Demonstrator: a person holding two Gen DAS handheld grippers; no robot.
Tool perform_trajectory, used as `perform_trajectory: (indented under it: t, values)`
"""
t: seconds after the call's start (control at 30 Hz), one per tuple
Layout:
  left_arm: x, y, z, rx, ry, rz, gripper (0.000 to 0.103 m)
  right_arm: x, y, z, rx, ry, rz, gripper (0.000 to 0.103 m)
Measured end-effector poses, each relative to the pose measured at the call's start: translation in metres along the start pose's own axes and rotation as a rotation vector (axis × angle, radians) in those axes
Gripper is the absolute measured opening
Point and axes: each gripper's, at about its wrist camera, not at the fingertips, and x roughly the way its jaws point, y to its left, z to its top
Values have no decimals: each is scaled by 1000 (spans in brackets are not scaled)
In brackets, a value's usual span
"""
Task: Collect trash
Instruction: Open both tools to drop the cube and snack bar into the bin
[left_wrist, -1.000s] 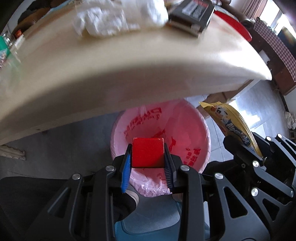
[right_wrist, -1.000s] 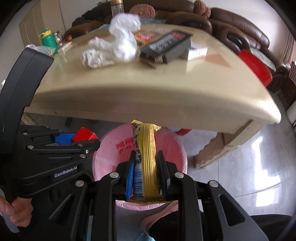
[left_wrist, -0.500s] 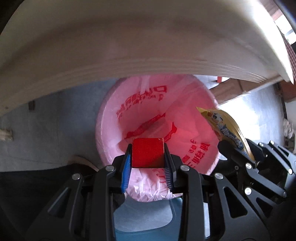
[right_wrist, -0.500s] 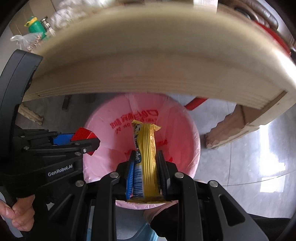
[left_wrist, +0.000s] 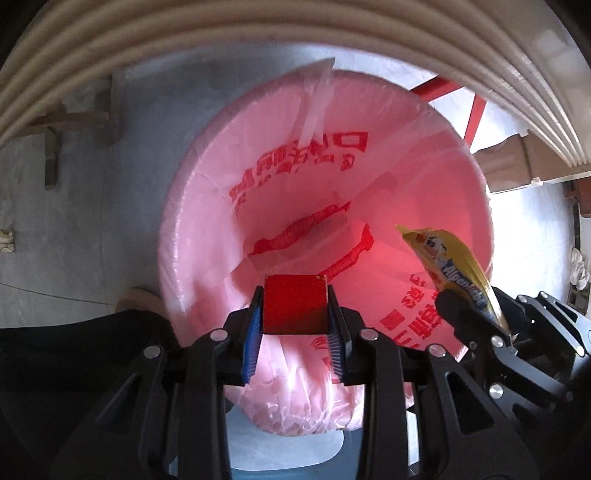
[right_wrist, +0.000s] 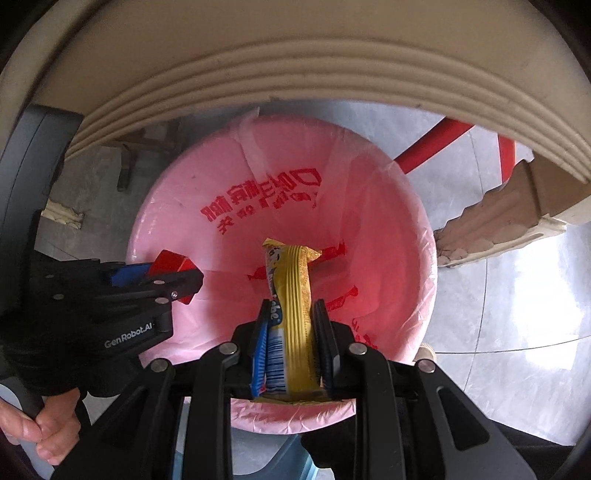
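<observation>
Left gripper (left_wrist: 295, 317) is seen closed on a red block (left_wrist: 295, 309), clamped squarely between its blue-lined pads, and is held above the open mouth of a bin lined with a pink bag (left_wrist: 258, 192). Right gripper (right_wrist: 291, 314) is seen closed on a yellow snack wrapper (right_wrist: 295, 291), which stands upright between the pads with its sealed end projecting forward over the bag's interior. Both items are positioned over the opening, neither one released. Red printed characters are noted on the liner's inner wall. The rounded, ribbed edge of the tabletop (right_wrist: 295, 74) is observed above the bin in both views. A red-framed object (right_wrist: 436, 147) is visible on the grey tiled floor (right_wrist: 498, 332) behind the bin. A bare hand (right_wrist: 33, 428) is recorded gripping the left tool's handle in the right wrist view.
</observation>
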Motion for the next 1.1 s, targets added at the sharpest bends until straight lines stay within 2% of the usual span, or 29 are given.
perform_trajectory:
  t: [0.07,0.1,0.13,0.2,0.27,0.37,0.47,1.0,1.1]
  values:
    - [1,-2,2,3,0,7,31,5,-1,1,1,11,11,23]
    - [1,0,4,8,6,9,34,7,-3,2,1,13,12,24]
    - [2,-1,5,8,12,15,47,8,-3,3,3,13,13,25]
    - [4,0,6,3,13,34,61,11,-5,4,4,10,6,35]
    - [6,3,6,-4,10,53,61,10,-9,4,9,-1,-13,48]
    - [4,5,6,-12,18,55,62,10,-12,4,25,-1,-9,52]
    - [4,3,6,-12,13,72,62,10,-13,4,26,1,-8,52]
    - [-6,1,4,1,-2,62,63,4,-18,5,59,0,4,53]
    - [-10,-3,2,26,-16,86,63,1,-22,5,80,-2,10,58]
